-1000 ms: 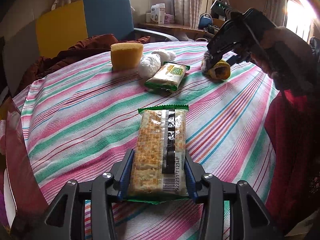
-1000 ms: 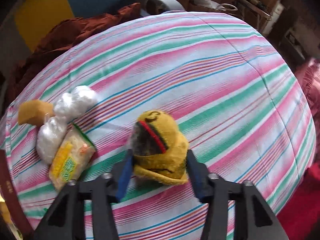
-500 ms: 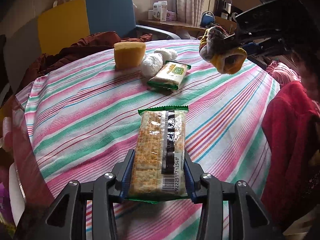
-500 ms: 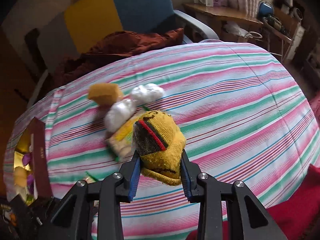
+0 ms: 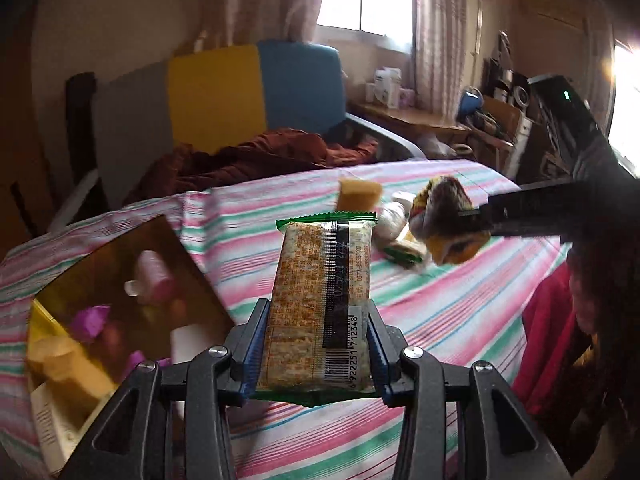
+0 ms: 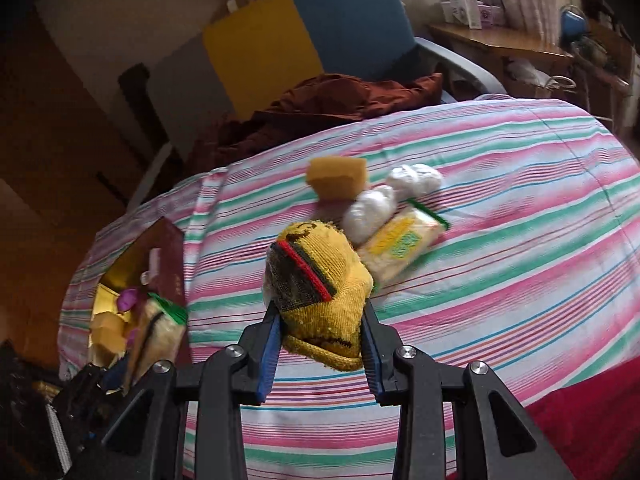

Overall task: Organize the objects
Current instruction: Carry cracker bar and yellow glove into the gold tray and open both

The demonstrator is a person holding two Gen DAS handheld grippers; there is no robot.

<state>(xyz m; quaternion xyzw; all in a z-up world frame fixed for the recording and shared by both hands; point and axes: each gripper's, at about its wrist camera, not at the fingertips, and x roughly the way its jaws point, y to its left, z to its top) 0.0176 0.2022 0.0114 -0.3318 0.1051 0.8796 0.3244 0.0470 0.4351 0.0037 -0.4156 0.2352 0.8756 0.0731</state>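
Note:
My left gripper [image 5: 316, 344] is shut on a long cracker packet [image 5: 320, 304] with a green edge and holds it in the air, tilted up, right of an open gold-lined box [image 5: 120, 280]. My right gripper [image 6: 320, 344] is shut on a rolled yellow sock [image 6: 316, 292] held above the striped tablecloth [image 6: 520, 264]; the sock also shows in the left wrist view [image 5: 444, 220]. In the right wrist view the box [image 6: 120, 292] lies at the left, with the left gripper and its packet [image 6: 156, 332] at it.
On the cloth lie a yellow sponge [image 6: 336, 176], two white wrapped balls [image 6: 372, 212], and a small yellow-green cracker packet [image 6: 400, 244]. The box holds several small items. A blue and yellow chair [image 6: 320, 40] with brown cloth stands behind. A red garment [image 5: 548, 340] is at the right.
Both grippers have lifted their objects off the table and swung left. The box has come into both views. The packet now tilts up in the air.

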